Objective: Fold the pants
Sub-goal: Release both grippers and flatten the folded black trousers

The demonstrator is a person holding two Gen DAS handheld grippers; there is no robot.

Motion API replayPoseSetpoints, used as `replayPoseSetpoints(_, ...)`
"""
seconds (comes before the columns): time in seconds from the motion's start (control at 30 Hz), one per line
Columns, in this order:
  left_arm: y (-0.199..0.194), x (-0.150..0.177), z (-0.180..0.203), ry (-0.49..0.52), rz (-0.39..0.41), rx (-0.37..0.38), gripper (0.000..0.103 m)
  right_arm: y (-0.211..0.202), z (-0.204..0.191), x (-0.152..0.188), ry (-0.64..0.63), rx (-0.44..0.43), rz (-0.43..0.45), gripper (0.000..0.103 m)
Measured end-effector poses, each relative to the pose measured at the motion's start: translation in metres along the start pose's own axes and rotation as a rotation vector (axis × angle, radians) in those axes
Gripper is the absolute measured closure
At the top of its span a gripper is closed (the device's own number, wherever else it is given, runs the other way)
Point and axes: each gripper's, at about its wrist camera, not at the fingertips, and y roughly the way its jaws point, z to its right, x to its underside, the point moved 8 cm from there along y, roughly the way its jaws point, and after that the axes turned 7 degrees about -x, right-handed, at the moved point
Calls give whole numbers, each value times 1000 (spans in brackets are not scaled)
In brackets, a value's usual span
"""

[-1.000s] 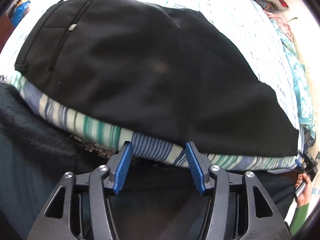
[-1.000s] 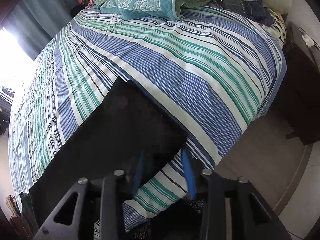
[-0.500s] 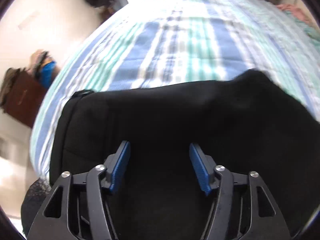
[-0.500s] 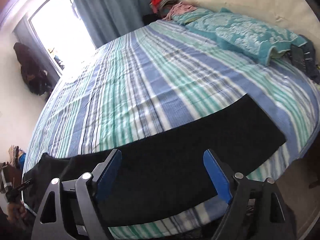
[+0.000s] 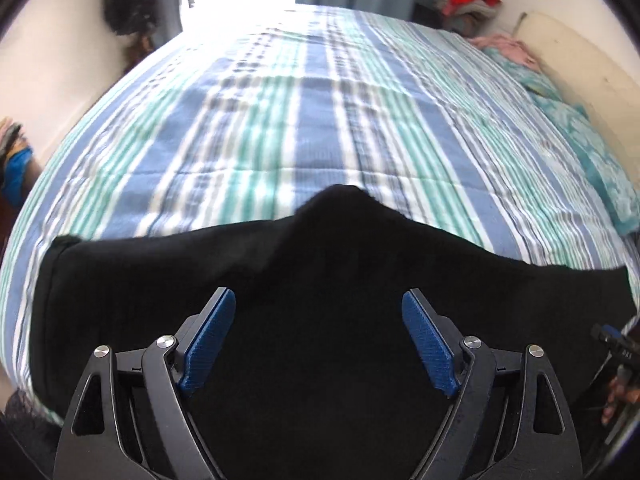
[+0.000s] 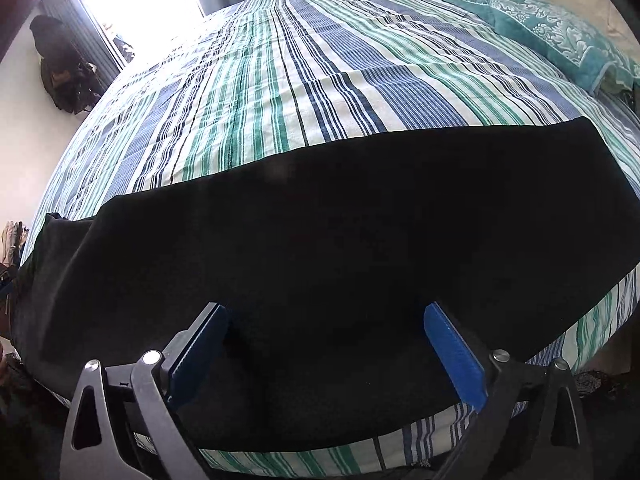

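Both grippers, left gripper (image 5: 318, 344) and right gripper (image 6: 326, 354), are opening empty over the black pants (image 6: 340, 240), probably lining up the next fold toward 12 o'clock on the striped bed (image 6: 280, 80).

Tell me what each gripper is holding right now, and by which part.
Nothing is held. The left gripper and right gripper both have their jaws opening wide above the black pants, which lie on the striped bedspread, ungripped.
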Motion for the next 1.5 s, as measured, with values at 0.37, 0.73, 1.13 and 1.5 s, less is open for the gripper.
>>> replayPoseSetpoints(0.37,55,-17,-34,-196,-5,-329,10,-21,8,-5,46,-54,85,2)
replayPoseSetpoints(0.73,-39,75,-43,-209,-4,-149,8,-34,-7,-21,22,-132,171,2)
replayPoseSetpoints(1.13,-41,92,-13,-98,-3,-150,7,-19,-36,-15,-162,-66,117,2)
replayPoseSetpoints(1.5,-41,109,50,106,16,-48,6,-7,-46,-12,-196,-53,79,1)
